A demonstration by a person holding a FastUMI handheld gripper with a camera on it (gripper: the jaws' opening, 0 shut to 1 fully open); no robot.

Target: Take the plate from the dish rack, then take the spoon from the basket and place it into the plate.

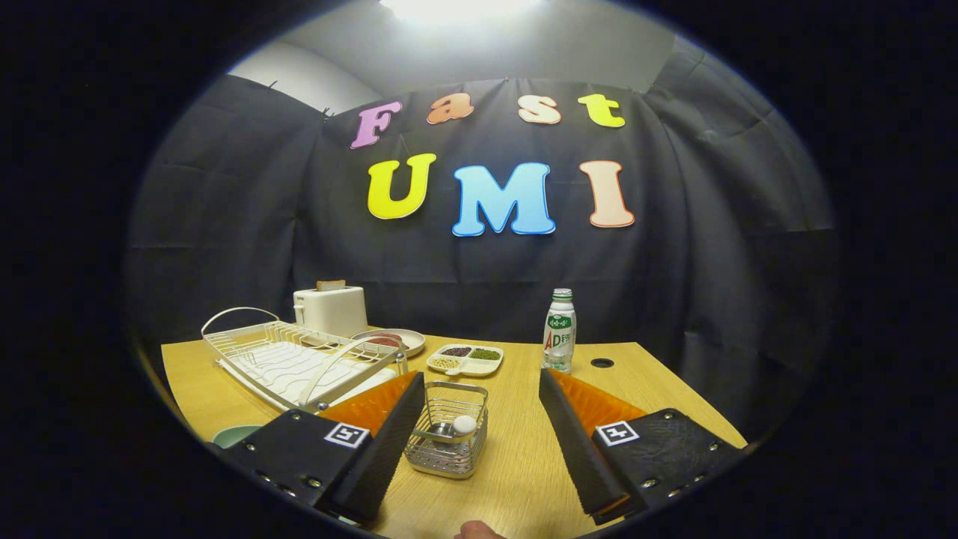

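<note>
- The gripper point(479, 408) is spread wide with nothing in it; the wire basket point(447, 439) sits between the fingers, close to the left one.
- Spoon point(453, 427) is inside it, white rounded end up, rest hard to make out.
- Green plate point(233, 435) is mostly hidden behind the left finger.
- White dish rack point(296, 359) sits further back on the wooden table point(516, 464).

We look forward along the hand-held gripper point(475, 408) from just above the worktop's point(516, 464) near edge, facing its far edge and the black cloth wall point(711, 247). The fisheye sits low and close, taking in the worktop corner to corner.
</note>
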